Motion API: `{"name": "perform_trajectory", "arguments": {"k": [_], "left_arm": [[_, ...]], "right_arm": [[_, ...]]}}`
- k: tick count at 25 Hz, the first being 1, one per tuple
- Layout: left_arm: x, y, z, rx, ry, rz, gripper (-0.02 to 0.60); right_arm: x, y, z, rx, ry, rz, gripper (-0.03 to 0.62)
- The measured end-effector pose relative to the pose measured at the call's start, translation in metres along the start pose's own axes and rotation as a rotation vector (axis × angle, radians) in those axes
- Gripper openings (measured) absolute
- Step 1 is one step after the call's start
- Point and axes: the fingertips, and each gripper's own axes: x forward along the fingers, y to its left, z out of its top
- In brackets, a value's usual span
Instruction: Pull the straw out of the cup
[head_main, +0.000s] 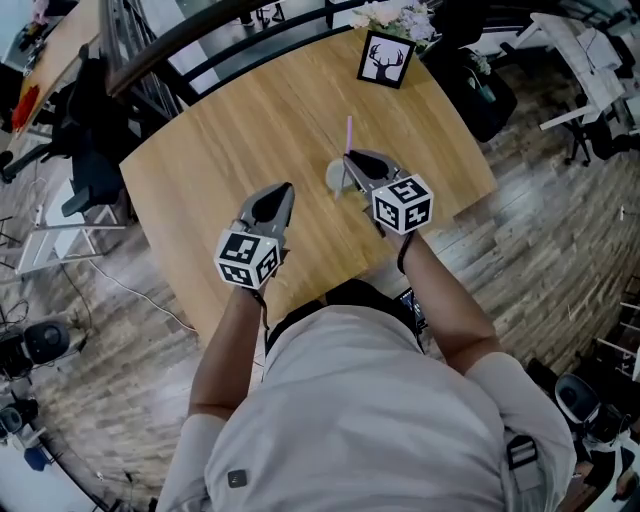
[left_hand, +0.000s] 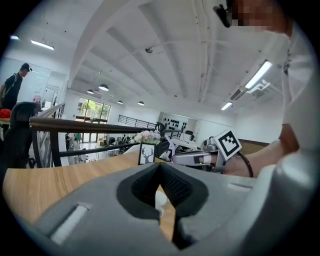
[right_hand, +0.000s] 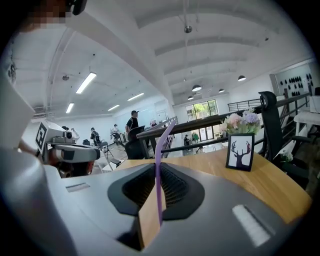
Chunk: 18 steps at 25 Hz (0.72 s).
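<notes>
My right gripper (head_main: 352, 158) (right_hand: 159, 167) is shut on a thin purple-pink straw (right_hand: 159, 190), which stands upright between its pads. The straw's top (head_main: 349, 132) pokes up past the fingertips. Its lower end shows against the wooden table (head_main: 230, 140), and no cup appears in the right gripper view. A pale cup (head_main: 336, 178) stands on the table just left of and under the right gripper. My left gripper (head_main: 285, 187) (left_hand: 160, 166) hovers to the cup's left with its tips together and nothing between them. A white shape (left_hand: 161, 200) shows through the gap below its tips.
A framed deer picture (head_main: 385, 58) stands near the table's far edge, with a bunch of flowers (head_main: 400, 18) behind it. A black railing (head_main: 200, 40) runs along the far side. Office chairs (head_main: 85, 150) stand at the left, and the table's near edge is at my body.
</notes>
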Motion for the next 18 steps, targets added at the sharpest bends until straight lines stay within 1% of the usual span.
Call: {"name": "perform_trajectory", "arguments": {"k": [7, 10, 13, 18], "left_arm": [[-0.077, -0.011, 0.027, 0.072, -0.07, -0.033, 0.003], [-0.107, -0.011, 0.035, 0.057, -0.105, -0.038, 0.003], [-0.125, -0.014, 0.042, 0.054, -0.133, -0.052, 0.003], [-0.145, -0.035, 0.05, 0.067, -0.172, -0.096, 0.003]], "right_arm": [[-0.044, 0.075, 0.025, -0.031, -0.107, -0.048, 0.043], [-0.061, 0.106, 0.031, -0.046, -0.137, -0.064, 0.043], [-0.075, 0.133, 0.037, -0.053, -0.163, -0.075, 0.043], [-0.096, 0.167, 0.04, -0.095, -0.177, -0.074, 0.043]]}}
